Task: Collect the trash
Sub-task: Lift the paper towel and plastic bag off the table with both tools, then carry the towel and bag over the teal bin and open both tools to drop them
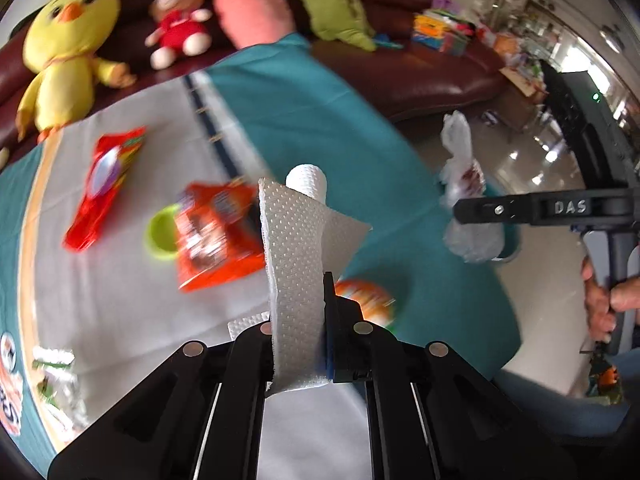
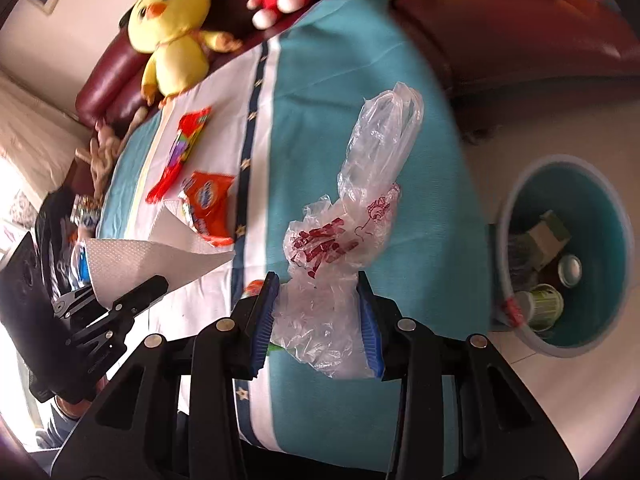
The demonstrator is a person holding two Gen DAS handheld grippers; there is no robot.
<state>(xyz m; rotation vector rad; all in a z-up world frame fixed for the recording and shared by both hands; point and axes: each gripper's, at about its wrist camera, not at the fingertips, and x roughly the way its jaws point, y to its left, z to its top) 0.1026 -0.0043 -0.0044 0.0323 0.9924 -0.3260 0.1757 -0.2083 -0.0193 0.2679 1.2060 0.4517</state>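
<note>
Two featherlight, floppy pieces are riding clamped above the teal-and-white tabletop (image 2: pixel 328 80): the left hand-held gripper (image 1: pixel 298 344) is pinching a white embossed paper towel (image 1: pixel 296 248), while the right hand-held gripper (image 2: pixel 316 316) is squeezing a crinkly clear plastic bag (image 2: pixel 352 216) beside the round teal bin (image 2: pixel 516 208).

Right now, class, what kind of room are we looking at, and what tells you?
Probably a home living room: a dark red sofa lined with soft toys, and a cloth-covered table beside a bin.
</note>
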